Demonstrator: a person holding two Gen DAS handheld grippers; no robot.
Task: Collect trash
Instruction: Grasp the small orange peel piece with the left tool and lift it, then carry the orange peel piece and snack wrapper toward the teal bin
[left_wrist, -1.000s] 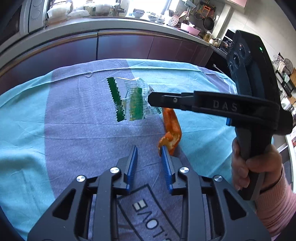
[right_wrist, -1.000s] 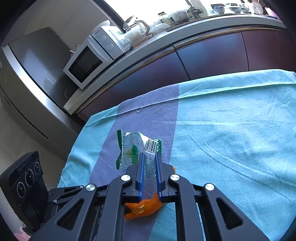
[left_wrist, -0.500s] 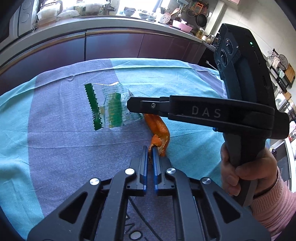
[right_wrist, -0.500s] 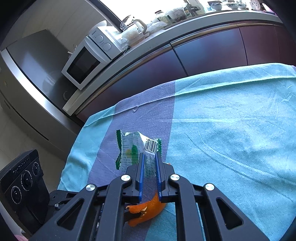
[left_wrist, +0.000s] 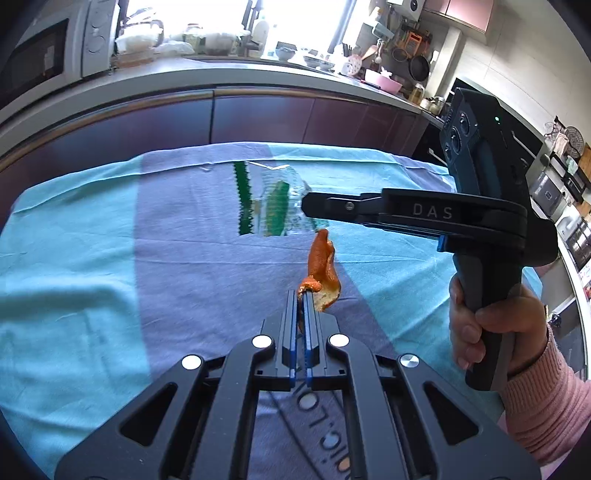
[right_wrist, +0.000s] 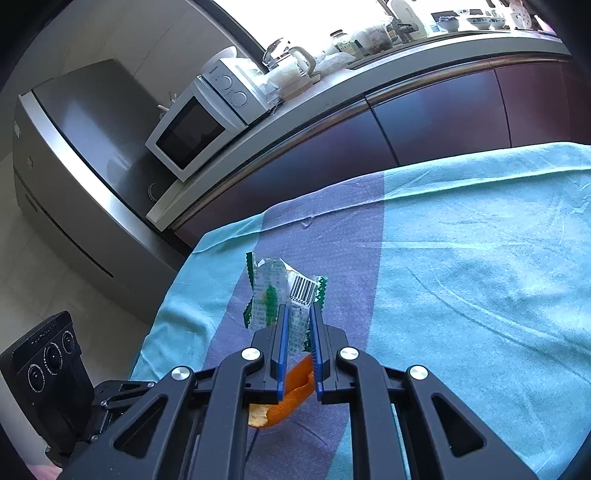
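Gripping one end of the orange peel, the left gripper has its jaws pressed shut on it, so the peel sticks up and forward from the fingertips, clear of the cloth-covered counter; this hold looks chosen to carry the scrap away as trash; the right gripper is clamped on the near edge of the green-and-white wrapper, which fans out ahead of its fingertips above the cloth; in the right wrist view the peel shows just below and behind those fingertips, so the two pieces sit close together, though whether they touch is hard to tell; a hand in a pink sleeve holds the right gripper's handle.
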